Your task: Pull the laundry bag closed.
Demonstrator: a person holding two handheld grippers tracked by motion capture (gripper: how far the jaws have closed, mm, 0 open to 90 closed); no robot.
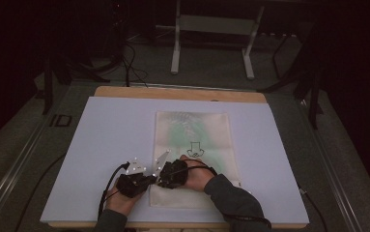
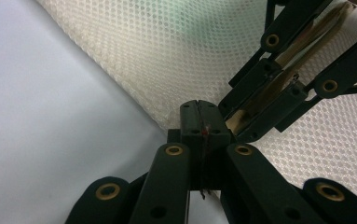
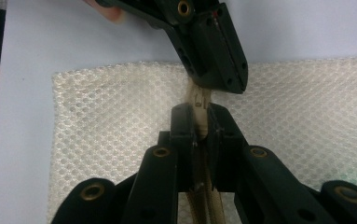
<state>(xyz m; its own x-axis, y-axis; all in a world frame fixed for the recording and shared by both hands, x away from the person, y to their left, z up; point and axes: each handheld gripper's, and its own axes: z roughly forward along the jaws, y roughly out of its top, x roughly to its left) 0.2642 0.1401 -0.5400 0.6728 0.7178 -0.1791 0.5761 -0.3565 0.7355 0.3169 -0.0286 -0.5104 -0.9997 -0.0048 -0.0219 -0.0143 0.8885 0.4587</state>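
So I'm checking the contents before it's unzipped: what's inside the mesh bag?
Through the mesh bag a green patch and a black outline figure show. What they belong to is veiled; the near end is covered by both grippers.

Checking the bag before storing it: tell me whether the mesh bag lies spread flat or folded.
Spread flat: the mesh bag lies as one full rectangle on the white board.

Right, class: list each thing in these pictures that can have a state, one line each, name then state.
Mesh bag: lying flat on the white board, a green item inside.
Zipper: along the bag's near edge; open or closed, can't tell.
Left gripper: shut, fingers at the bag's edge.
Right gripper: shut on the zipper.
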